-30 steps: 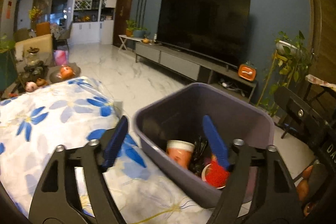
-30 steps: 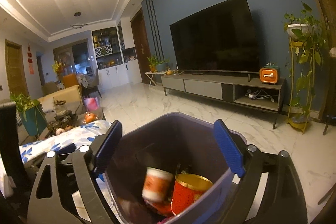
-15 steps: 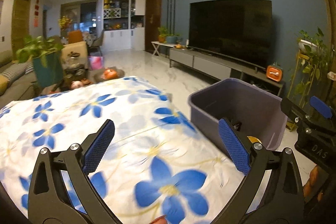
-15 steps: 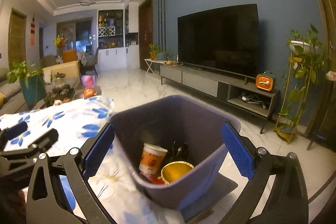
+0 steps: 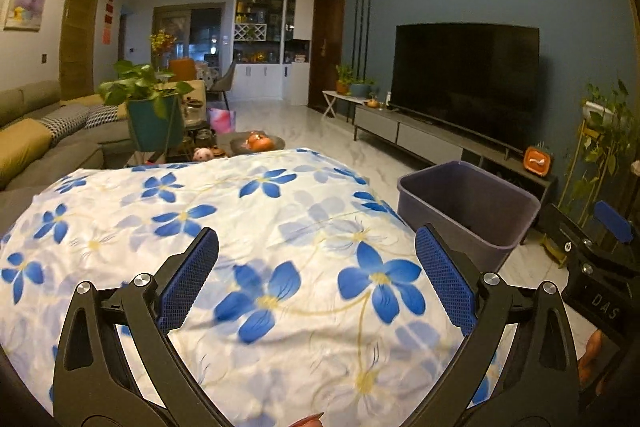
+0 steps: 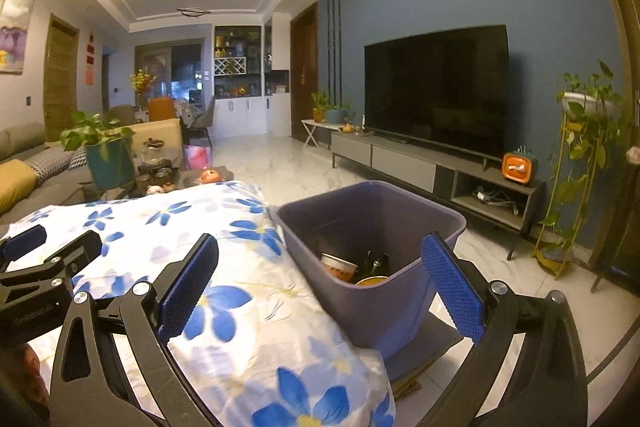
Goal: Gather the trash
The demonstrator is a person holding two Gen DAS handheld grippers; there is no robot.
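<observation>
Both pulled back from the purple bin (image 6: 372, 227) to over the floral-cloth table (image 5: 280, 227). Left hand-held gripper (image 5: 316, 279) and right hand-held gripper (image 6: 320, 281) released, empty. Cup (image 6: 338, 267) now in bin; drop-off looks done.

Each tool (image 5: 316, 285) (image 6: 320, 277): black frame, silver screws, blue textured pads; side lettering perhaps "DAS".

Both the left gripper (image 5: 316, 283) and right gripper (image 6: 320, 287) are empty, fingers (image 5: 188, 279) spread wide.
</observation>
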